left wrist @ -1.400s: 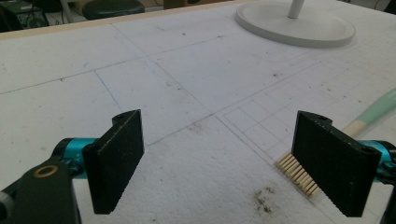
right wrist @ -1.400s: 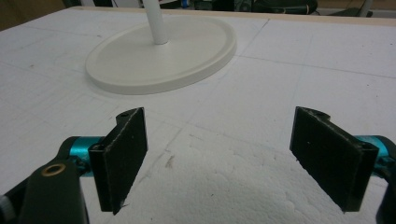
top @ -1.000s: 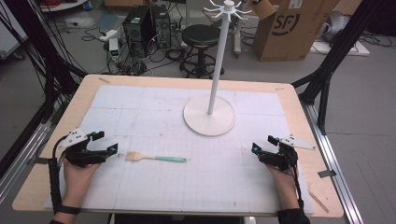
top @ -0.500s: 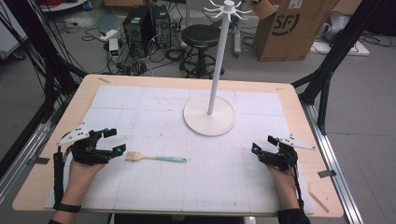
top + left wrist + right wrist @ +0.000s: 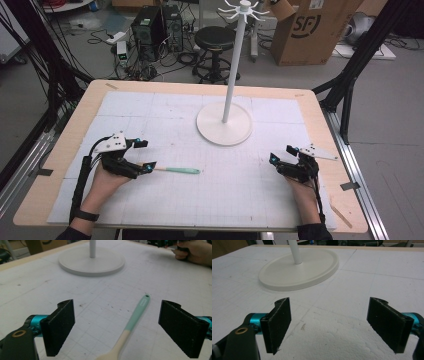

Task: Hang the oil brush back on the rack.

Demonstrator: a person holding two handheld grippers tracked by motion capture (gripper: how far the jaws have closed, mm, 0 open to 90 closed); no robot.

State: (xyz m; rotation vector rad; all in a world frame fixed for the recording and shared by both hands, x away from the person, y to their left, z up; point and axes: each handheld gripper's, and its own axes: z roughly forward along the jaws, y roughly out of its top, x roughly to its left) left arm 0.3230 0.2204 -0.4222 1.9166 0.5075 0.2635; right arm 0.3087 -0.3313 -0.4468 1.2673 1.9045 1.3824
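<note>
left gripper point(image 5: 142, 155) is seen spread wide astride the spatula point(image 5: 175, 170) lying flat near the table's point(image 5: 310, 100) near-left edge, right gripper point(image 5: 281, 154) likewise wide and empty; the thin handle could be nudged aside if closed off-centre.

Even, fairly bright overhead light falls on the white tabletop point(image 5: 165, 115), which looks pale and slightly washed out in the high view. Shadows are soft and short: a faint one hugs the stand point(image 5: 224, 122) at its round base, and thin ones sit under the hands. The floor behind is dimmer. The high view is soft and low in detail, with grid lines barely readable. In the left gripper view the spatula point(image 5: 130, 327) blurs toward the bottom edge, and the left tool point(image 5: 125, 331) has sharp, grainy pads. In the right gripper view the stand point(image 5: 299, 267) is a little soft, with a mild sheen on its rim.
</note>
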